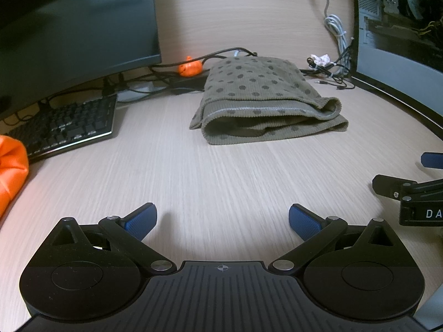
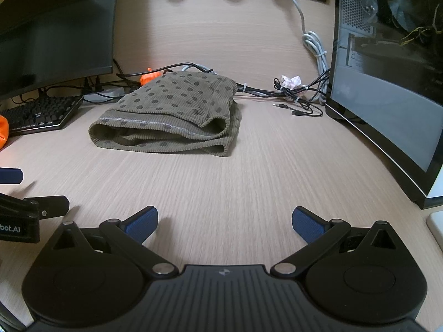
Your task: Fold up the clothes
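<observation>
An olive-green ribbed garment with dark dots [image 1: 260,102] [image 2: 171,116] lies folded into a compact bundle on the light wooden desk [image 1: 221,182] [image 2: 235,182], its layered open edges toward me. My left gripper [image 1: 223,222] hovers open over bare desk, well short of the garment, nothing between its blue pads [image 1: 139,221]. My right gripper [image 2: 224,224] is likewise open and empty, also short of the garment. Each gripper shows at the edge of the other's view: the right gripper [image 1: 415,191] and the left gripper [image 2: 25,207].
A black keyboard [image 1: 66,127] [image 2: 41,114] and a monitor [image 1: 74,22] stand at the left. A computer case [image 2: 387,83] stands at the right. Cables [image 2: 301,94], a crumpled wrapper [image 2: 290,80] and an orange object [image 1: 189,67] lie behind the garment. Orange fabric [image 1: 11,166] sits far left.
</observation>
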